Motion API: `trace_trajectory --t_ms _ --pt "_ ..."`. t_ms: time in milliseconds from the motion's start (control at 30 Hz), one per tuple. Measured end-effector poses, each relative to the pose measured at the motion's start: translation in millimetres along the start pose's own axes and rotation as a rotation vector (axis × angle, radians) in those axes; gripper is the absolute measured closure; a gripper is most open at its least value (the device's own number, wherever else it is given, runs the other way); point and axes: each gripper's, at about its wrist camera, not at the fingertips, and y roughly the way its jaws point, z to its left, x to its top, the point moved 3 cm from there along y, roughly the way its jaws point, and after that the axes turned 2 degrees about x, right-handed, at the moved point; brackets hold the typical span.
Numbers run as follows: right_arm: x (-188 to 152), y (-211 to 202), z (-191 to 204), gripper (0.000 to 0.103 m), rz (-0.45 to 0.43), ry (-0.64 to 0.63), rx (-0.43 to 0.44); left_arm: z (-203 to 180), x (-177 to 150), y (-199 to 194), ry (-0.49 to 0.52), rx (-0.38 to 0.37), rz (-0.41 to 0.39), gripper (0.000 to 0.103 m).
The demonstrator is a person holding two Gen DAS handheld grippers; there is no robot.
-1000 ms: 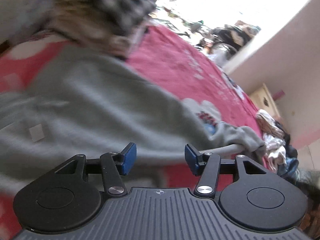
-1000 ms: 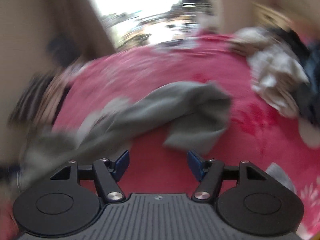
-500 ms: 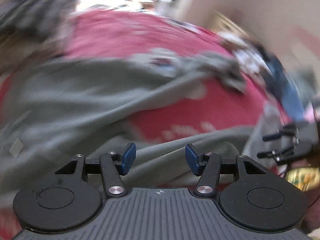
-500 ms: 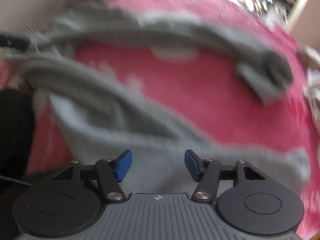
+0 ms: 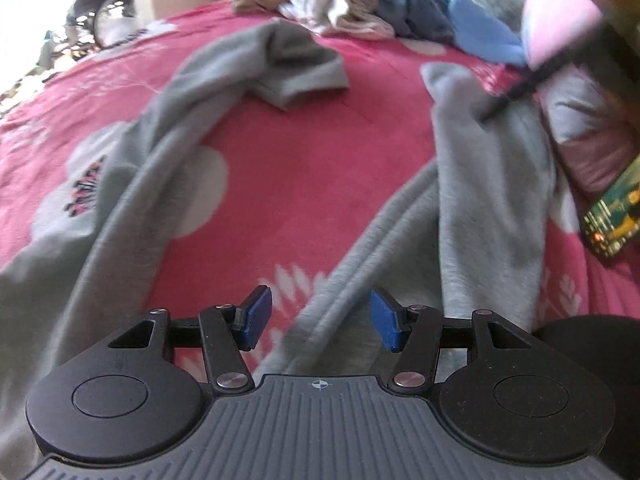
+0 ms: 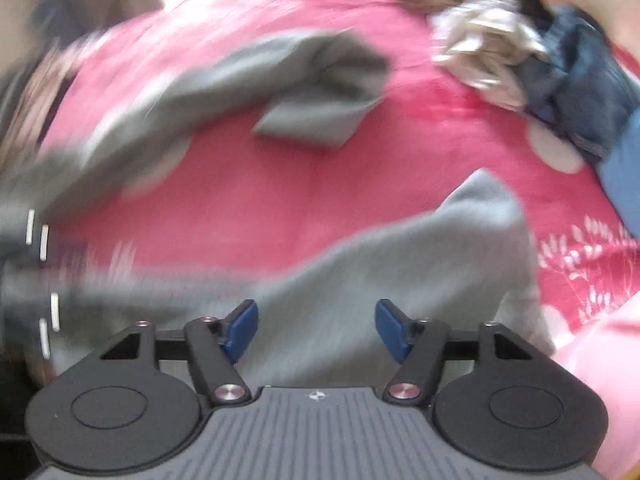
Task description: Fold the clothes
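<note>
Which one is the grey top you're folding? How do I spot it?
Look at the big pink bedspread. The grey top sprawls across its middle, long sleeves spread apart. The heap of clothes behind is crumpled and mixed-coloured; this one is plain grey.

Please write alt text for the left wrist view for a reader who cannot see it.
A grey sweatshirt lies spread across a pink floral bedspread, one sleeve bent back on itself. The open left gripper hovers over grey fabric, holding nothing. A clothes pile sits at the far edge.
</note>
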Motion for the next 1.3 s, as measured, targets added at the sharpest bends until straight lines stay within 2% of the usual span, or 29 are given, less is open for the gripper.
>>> trace_trajectory --t_ms 67,133,200,267,333,400,467,600,667,733,800,933,1067,1167,1233,1300 --pt "21.4 5.7 -12.6 0.034 -0.008 0.069 -0.007 -4.5 -2.7 2.8 0.006 -0.008 0.003 0.050" --pt "35.7 19.8 -18.7 0.034 0.013 0.072 -0.034 -10.2 -4.2 2.3 0.000 0.002 -0.026 0.060" --pt "44.7 34.8 -20.7 0.034 0.039 0.041 -0.070 -14.0 -5.4 2.2 -0.023 0.013 -0.045 0.076" --pt "53.8 49.8 -22.7 0.035 0.065 0.009 -0.106 -17.0 -5.5 1.8 -0.046 0.024 -0.055 0.087" --pt "62.9 64.7 -24.8 0.035 0.091 -0.022 -0.142 -19.5 -3.3 1.1 -0.059 0.046 -0.066 0.092" --pt "71.1 78.0 -27.4 0.044 0.115 -0.049 -0.176 -21.6 -2.8 -5.3 -0.070 0.069 -0.097 0.097" --pt "71.4 77.8 -35.0 0.046 0.124 -0.033 -0.194 -20.0 -0.6 -17.7 -0.094 0.086 -0.138 0.098" --pt "66.6 58.3 -47.5 0.046 0.113 -0.007 -0.202 -18.0 4.0 -61.9 -0.132 0.106 -0.249 0.099" --pt "64.0 44.0 -51.1 0.046 0.097 0.011 -0.191 -20.5 2.0 -82.5 -0.136 0.077 -0.288 0.099" --pt "62.6 32.3 -52.2 0.046 0.081 0.026 -0.176 -26.2 -5.0 -100.5 -0.149 0.010 -0.311 0.099" --pt "61.9 25.5 -49.0 0.045 0.076 0.026 -0.164 -36.4 -14.8 -114.6 -0.156 -0.056 -0.315 0.101" --pt "61.2 25.6 -33.7 0.039 0.097 0.022 -0.132 -57.0 -34.1 -129.4 -0.127 -0.120 -0.301 0.101" --pt "62.5 39.5 -22.2 0.038 0.131 0.033 -0.111 -64.3 -50.9 -116.6 -0.124 -0.099 -0.227 0.101" --pt "64.5 51.2 -14.7 0.038 0.150 0.025 -0.116 -55.7 -52.5 -105.1 -0.138 -0.035 -0.212 0.099" --pt "65.5 62.9 -14.4 0.038 0.175 0.024 -0.147 -48.2 -49.5 -98.9 -0.137 0.010 -0.215 0.087" --pt "67.7 76.2 -23.1 0.038 0.200 0.071 -0.196 -41.9 -40.0 -89.7 -0.103 0.058 -0.224 0.062"
